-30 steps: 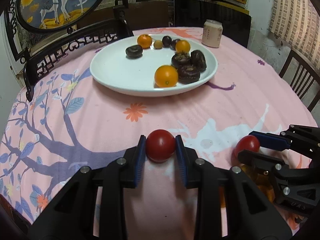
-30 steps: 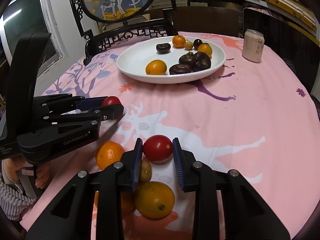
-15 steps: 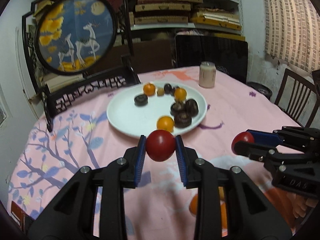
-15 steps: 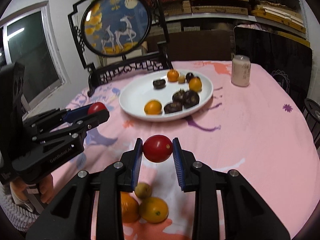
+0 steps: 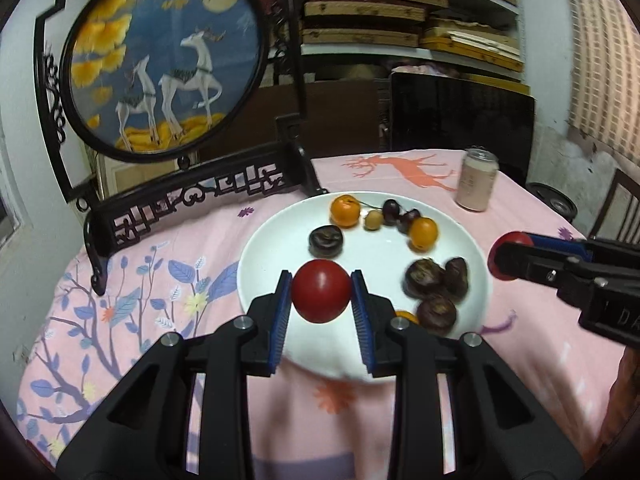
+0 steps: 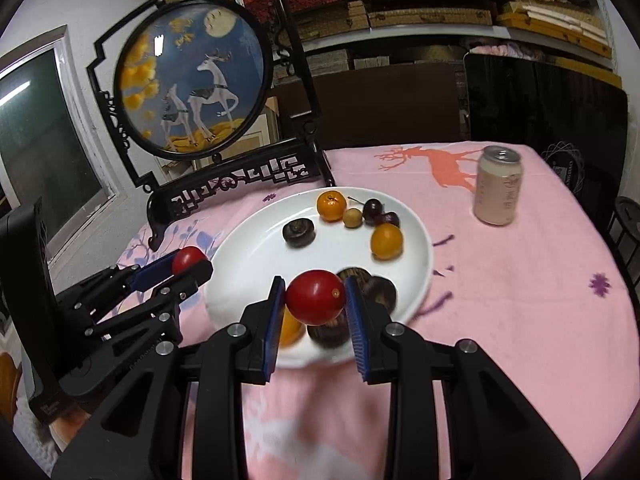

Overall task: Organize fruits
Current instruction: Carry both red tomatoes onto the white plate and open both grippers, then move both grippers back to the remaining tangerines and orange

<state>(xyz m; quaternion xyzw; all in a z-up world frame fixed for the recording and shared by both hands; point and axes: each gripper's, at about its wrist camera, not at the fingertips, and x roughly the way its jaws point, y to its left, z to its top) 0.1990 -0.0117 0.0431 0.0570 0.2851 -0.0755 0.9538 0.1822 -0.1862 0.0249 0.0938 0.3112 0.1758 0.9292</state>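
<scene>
Pretty cluttered room: shelves stacked with flat boxes, a window on the white wall, dark wooden chair.

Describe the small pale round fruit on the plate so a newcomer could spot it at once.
Find the white plate on the pink tablecloth, in front of the round deer picture. Along its far rim runs a short row of fruit: the pale fruit sits between an orange mandarin and dark cherries. It is the smallest piece there, and the only tan-yellow one.
</scene>
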